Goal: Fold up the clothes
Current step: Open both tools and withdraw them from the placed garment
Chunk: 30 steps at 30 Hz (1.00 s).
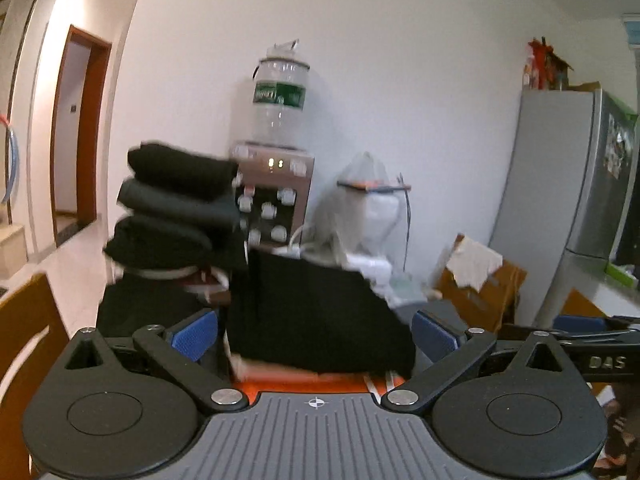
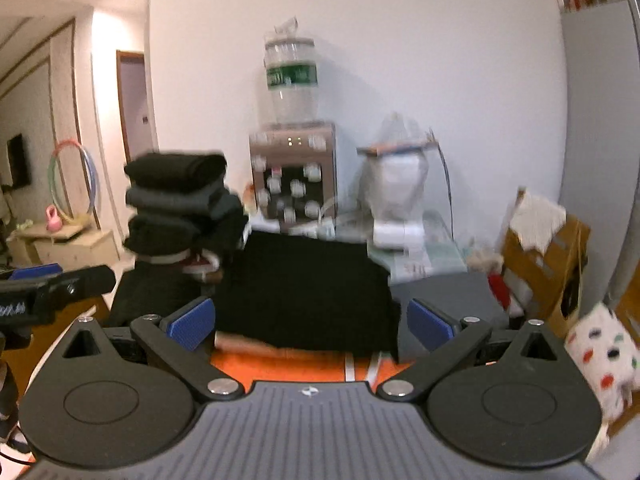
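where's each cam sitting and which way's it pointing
Left wrist: sits on the left gripper, looks forward past its open blue pads at the black garment and the stack of folded clothes; the right gripper's tip shows at the right edge.
Right wrist: sits on the right gripper, pads open, facing the same black garment; the left gripper shows at the left edge.
Shared: garment, stack, water dispenser, white wall.

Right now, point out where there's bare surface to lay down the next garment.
One bare patch: the orange surface between the black garment's near edge and the open right gripper. Left is crowded by the folded stack; behind stand the water dispenser and wrapped appliance. Left gripper is open too.
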Each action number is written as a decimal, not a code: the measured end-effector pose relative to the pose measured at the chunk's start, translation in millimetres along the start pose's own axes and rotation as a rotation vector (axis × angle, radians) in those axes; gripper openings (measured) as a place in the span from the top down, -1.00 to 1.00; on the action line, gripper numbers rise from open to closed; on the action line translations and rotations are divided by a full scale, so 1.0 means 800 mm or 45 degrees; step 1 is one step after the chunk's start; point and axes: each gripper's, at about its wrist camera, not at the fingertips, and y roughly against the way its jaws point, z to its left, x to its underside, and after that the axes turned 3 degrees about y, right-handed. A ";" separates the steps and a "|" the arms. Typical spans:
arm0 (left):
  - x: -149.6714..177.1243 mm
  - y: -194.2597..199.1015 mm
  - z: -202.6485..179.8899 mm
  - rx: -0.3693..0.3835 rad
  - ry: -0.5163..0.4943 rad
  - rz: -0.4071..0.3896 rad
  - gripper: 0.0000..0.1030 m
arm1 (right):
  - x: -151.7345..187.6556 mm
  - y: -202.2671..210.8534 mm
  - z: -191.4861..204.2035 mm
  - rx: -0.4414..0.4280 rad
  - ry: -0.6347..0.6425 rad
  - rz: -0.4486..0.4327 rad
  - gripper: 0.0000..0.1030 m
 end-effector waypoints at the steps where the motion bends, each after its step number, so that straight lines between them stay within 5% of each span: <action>1: 0.009 0.005 -0.003 -0.016 0.007 0.018 -1.00 | 0.007 0.001 -0.001 -0.009 -0.005 0.023 -0.99; 9: 0.083 0.027 -0.029 -0.138 0.081 0.213 -1.00 | 0.071 0.013 0.003 -0.019 0.160 0.127 -0.99; 16: 0.115 0.037 -0.043 -0.245 0.147 0.250 -1.00 | 0.105 0.019 0.001 -0.089 0.250 0.167 -0.99; 30: 0.119 0.048 -0.073 -0.196 0.133 0.285 -1.00 | 0.117 0.012 -0.015 -0.108 0.205 0.269 -0.99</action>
